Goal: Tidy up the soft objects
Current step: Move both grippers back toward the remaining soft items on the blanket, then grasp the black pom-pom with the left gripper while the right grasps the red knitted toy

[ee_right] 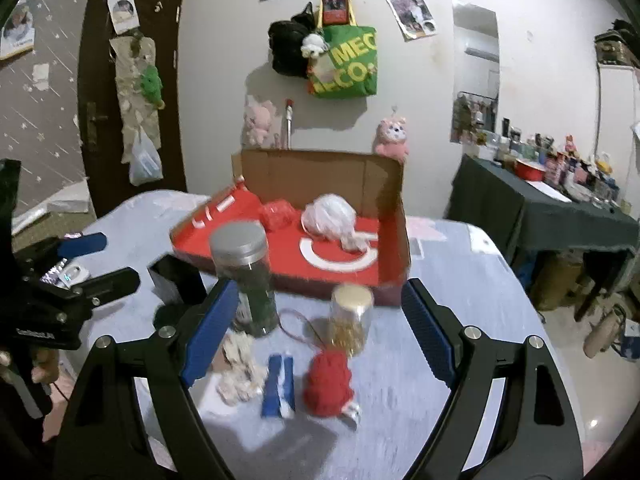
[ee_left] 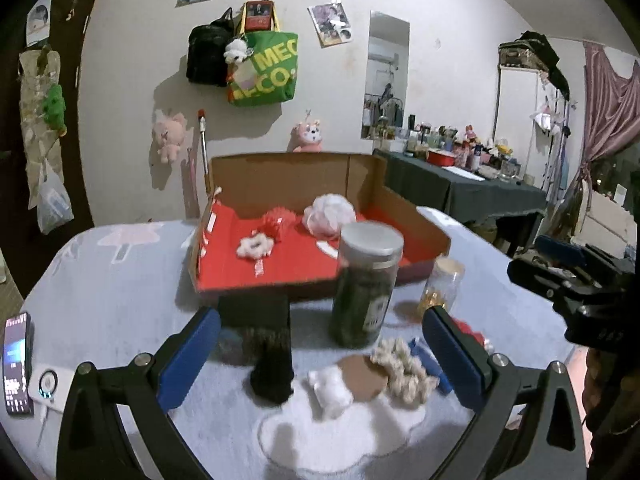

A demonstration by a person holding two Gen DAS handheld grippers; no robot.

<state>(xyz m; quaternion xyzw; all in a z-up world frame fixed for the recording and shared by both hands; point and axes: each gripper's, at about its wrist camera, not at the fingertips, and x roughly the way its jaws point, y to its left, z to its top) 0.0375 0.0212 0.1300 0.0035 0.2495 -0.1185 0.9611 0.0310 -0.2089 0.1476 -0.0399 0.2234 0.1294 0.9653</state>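
Both claws spread wide, nothing held. Right claw [ee_right: 316, 334] is nearer the red knitted yarn ball [ee_right: 327, 377]: it sits on the worktop [ee_right: 460, 280] between the blue pads, at 6 o'clock of the claw's centre, lumpy and roundish, no clear long axis. Left claw [ee_left: 320, 358] frames a black sock [ee_left: 272, 372] with its long axis at 12–6, a white fluffy puff [ee_left: 330, 390] and a beige scrunchie [ee_left: 402, 372]. At 12 o'clock, the red-lined cardboard box [ee_right: 384, 184] already holds soft items.
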